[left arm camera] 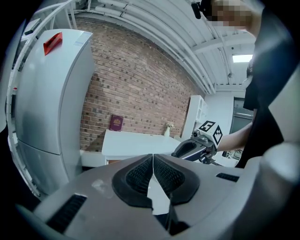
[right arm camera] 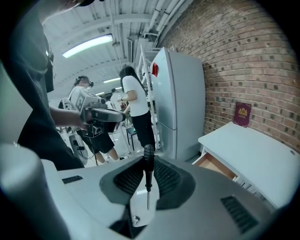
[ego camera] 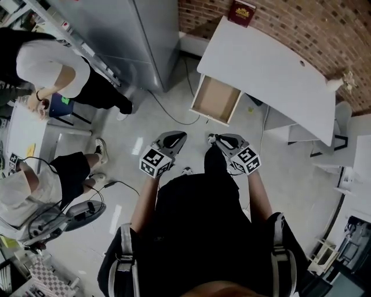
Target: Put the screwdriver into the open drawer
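Note:
A small screwdriver (right arm camera: 148, 165) with a black handle and thin metal shaft stands upright between the pads of my right gripper (right arm camera: 148, 176), which is shut on it. My left gripper (left arm camera: 153, 158) is shut with nothing in it, its pad tips touching. In the head view both grippers, left (ego camera: 174, 139) and right (ego camera: 217, 139), are held at waist height above the floor, short of the open drawer (ego camera: 216, 100). The drawer is pulled out of a white desk (ego camera: 272, 69) and its wooden bottom looks bare. It also shows low at the right of the right gripper view, drawer (right arm camera: 216, 165).
A maroon book (ego camera: 242, 11) stands on the desk against the brick wall. A tall grey fridge (ego camera: 130, 35) stands left of the desk. Two people (ego camera: 64, 75) are at the left by tables and cables. A white shelf unit (ego camera: 353, 156) is at the right.

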A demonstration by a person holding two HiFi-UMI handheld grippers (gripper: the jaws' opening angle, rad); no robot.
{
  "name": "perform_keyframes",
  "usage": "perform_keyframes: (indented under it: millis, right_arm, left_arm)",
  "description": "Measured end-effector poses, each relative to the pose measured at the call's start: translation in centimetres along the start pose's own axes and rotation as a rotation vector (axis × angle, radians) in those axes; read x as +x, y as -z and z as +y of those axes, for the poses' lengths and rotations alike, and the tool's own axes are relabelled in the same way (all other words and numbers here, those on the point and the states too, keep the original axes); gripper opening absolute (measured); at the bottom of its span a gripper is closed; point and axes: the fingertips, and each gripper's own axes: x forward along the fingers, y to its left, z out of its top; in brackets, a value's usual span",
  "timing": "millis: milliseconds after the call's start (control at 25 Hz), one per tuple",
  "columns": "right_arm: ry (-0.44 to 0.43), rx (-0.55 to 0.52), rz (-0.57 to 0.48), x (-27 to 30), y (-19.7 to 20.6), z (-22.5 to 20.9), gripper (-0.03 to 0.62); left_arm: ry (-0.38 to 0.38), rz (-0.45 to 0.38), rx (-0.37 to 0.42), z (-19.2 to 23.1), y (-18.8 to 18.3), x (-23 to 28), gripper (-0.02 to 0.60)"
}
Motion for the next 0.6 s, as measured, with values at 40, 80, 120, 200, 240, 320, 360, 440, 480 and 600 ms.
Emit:
perform_keyframes:
  millis: [40,80,120,200,240,320,360,440,480,600]
  right_arm:
    - [-0.009,-0.002,0.004,0.2,-0.1,-0.6,0.123]
    - [-0.019,-0.003,0.009,0.3,-0.1,-1.2,0.123]
    - [-0.028,-0.004,0.014,0.5,0.0,-1.9,0.123]
    - [-0.047,-0.004,0.025,1.0,0.0,-3.4,0.123]
    - [-0.057,-0.002,0.031,1.2,0.1,-4.2,0.123]
    - [-0.073,0.002,0.044,1.7,0.2,-5.7,0.123]
    - [-0.080,0.005,0.050,2.0,0.3,-6.5,0.123]
    - [-0.093,0.009,0.063,2.7,0.6,-8.2,0.123]
    - [-0.098,0.010,0.070,3.1,0.8,-9.0,0.123]
    - [-0.114,0.009,0.094,4.5,1.7,-11.5,0.123]
  left_arm:
    - [-0.008,0.003,-0.004,0.2,0.0,0.3,0.017]
    - [-0.015,0.006,-0.009,0.4,0.0,0.7,0.017]
    - [-0.022,0.009,-0.014,0.6,-0.1,1.1,0.017]
    - [-0.037,0.017,-0.027,1.0,-0.3,2.0,0.017]
    - [-0.043,0.022,-0.034,1.2,-0.4,2.5,0.017]
    - [-0.055,0.033,-0.049,1.7,-0.5,3.3,0.017]
    - [-0.061,0.039,-0.057,2.0,-0.5,3.8,0.017]
    - [-0.073,0.053,-0.070,2.6,-0.4,4.6,0.017]
    - [-0.079,0.061,-0.075,3.0,-0.4,5.1,0.017]
    - [-0.097,0.085,-0.093,4.3,0.0,6.4,0.017]
